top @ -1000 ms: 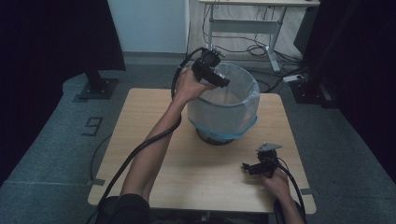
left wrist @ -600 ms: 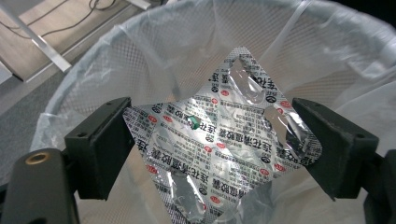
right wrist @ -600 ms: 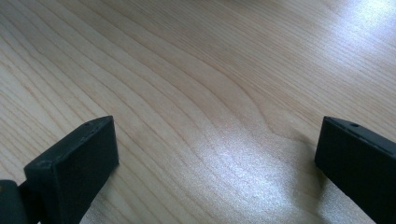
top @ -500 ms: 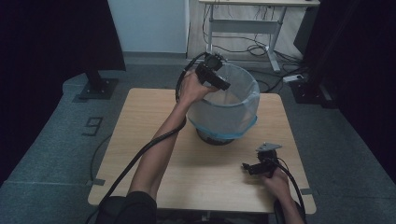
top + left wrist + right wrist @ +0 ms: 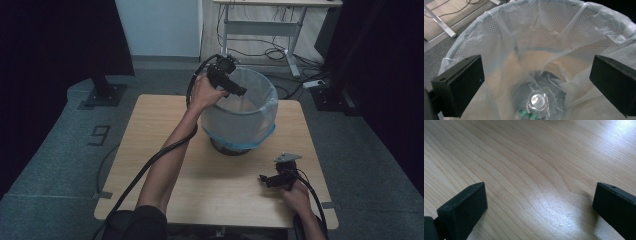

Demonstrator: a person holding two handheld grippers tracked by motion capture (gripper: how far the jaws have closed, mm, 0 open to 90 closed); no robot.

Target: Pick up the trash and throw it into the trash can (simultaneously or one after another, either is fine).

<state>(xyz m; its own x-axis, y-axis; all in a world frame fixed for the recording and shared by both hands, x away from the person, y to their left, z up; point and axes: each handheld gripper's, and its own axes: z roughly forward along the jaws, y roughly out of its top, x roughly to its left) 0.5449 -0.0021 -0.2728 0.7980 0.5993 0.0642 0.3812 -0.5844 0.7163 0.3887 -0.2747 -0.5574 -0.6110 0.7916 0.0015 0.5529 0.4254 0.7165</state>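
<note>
A mesh waste bin (image 5: 240, 117) lined with a thin clear bag stands at the back middle of the wooden table (image 5: 150, 150). My left gripper (image 5: 239, 91) hangs over the bin's left rim, pointing down into it. Its jaws have just been opening and now stand wide apart with nothing between them. In the left gripper view (image 5: 536, 82), a clear plastic bottle (image 5: 537, 103) with a green band lies at the bottom of the bin (image 5: 506, 42). My right gripper (image 5: 266, 180) rests low over the table's front right, open, with bare wood (image 5: 529, 182) between its jaws.
Grey carpet surrounds the table. A dark stand base (image 5: 105, 92) sits at the left, a desk frame (image 5: 280, 30) with cables behind, and a power strip (image 5: 315, 84) at the right. Cables trail from both grippers off the front edge.
The left gripper has shifted slightly right and farther over the bin's rim. The right gripper has not moved.
</note>
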